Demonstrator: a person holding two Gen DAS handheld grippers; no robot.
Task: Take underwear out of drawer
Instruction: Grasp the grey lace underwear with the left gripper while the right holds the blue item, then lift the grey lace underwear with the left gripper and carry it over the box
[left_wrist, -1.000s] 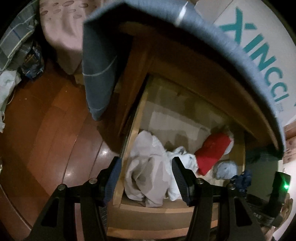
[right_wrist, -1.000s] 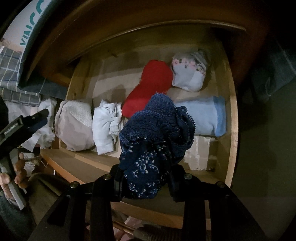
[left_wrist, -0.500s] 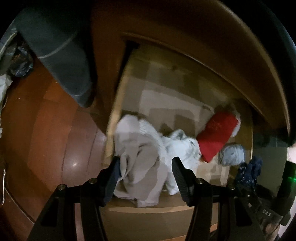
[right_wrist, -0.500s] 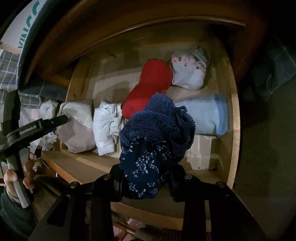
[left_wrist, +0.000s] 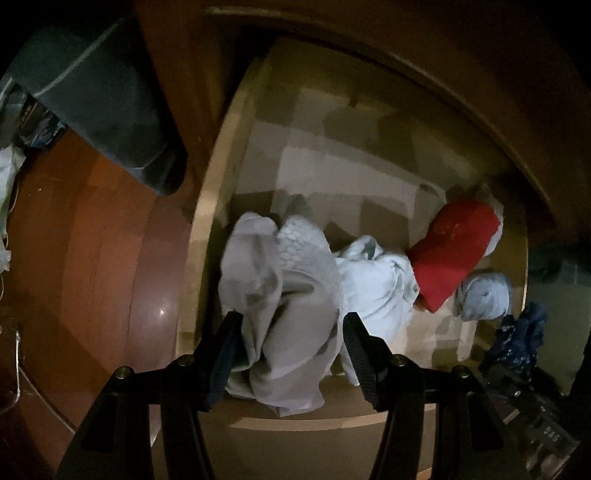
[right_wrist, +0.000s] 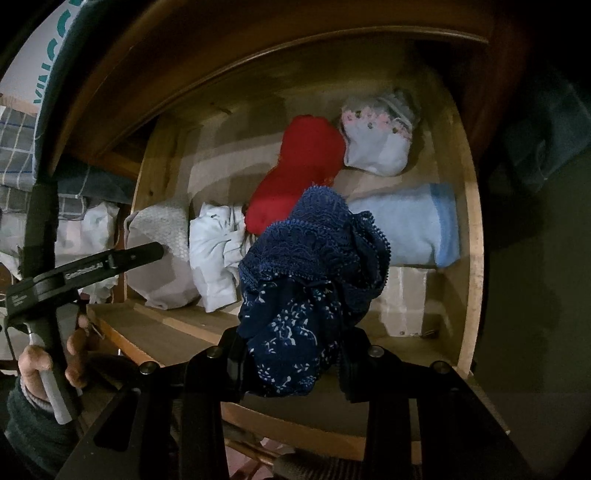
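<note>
- The wooden drawer (right_wrist: 471, 229) is pulled out, and several folded garments are laid on its pale bottom.
- The right gripper (right_wrist: 295, 363) is closed on the navy lace underwear (right_wrist: 314, 266); the bundle is pinched between the jaws and is carried above the front part of the drawer.
- In the left wrist view the same navy lace underwear (left_wrist: 521, 343) is seen at the right edge, outside the drawer's right wall.
- The left gripper (left_wrist: 290, 354) is pointed steeply down over the drawer's front left corner. Its jaws are spread, with the grey garment (left_wrist: 280, 295) between them; whether the pads press on the cloth cannot be told.
- In the right wrist view the left gripper (right_wrist: 147, 253) is seen beside the grey garment (right_wrist: 162, 258), and its handle is gripped by a person's hand (right_wrist: 51, 365) in a dark sleeve.
- A white garment (right_wrist: 218, 254) is placed just beside the grey one, touching it.
- A red garment (right_wrist: 299, 173) is laid further back, against a white floral-trimmed piece (right_wrist: 376, 140).
- A light blue roll (right_wrist: 406, 225) is laid along the right wall.
- The reddish wooden floor (left_wrist: 92, 240) is visible to the left of the drawer.
</note>
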